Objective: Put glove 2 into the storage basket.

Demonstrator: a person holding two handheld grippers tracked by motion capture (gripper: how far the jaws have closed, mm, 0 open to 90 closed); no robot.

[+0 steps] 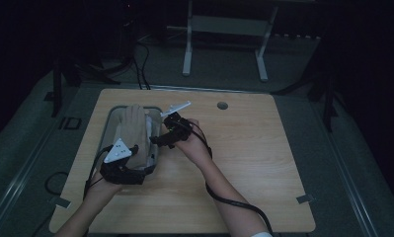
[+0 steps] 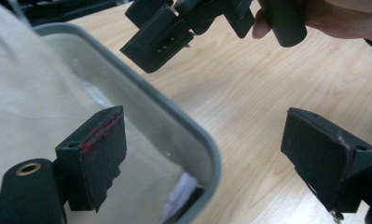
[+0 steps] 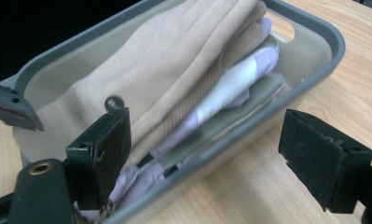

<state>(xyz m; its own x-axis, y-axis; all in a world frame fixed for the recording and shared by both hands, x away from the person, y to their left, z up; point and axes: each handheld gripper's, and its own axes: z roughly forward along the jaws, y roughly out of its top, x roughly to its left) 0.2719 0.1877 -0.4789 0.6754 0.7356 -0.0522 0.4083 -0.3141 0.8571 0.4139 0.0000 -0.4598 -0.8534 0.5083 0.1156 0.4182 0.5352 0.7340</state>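
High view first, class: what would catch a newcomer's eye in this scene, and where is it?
The grey bin at the left of the wooden table draws the eye, stuffed with a folded beige cloth over paler folded pieces. Both grippers hover at it with jaws open and nothing between them: the left gripper at the bin's near end, the right gripper at its right rim.

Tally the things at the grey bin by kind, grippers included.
Grey bin: 1
Folded beige garment: 1
Folded pale lilac and white cloth: 1
Grey-green folded piece: 1
Grippers, both open: 2, left gripper, right gripper
Total: 6
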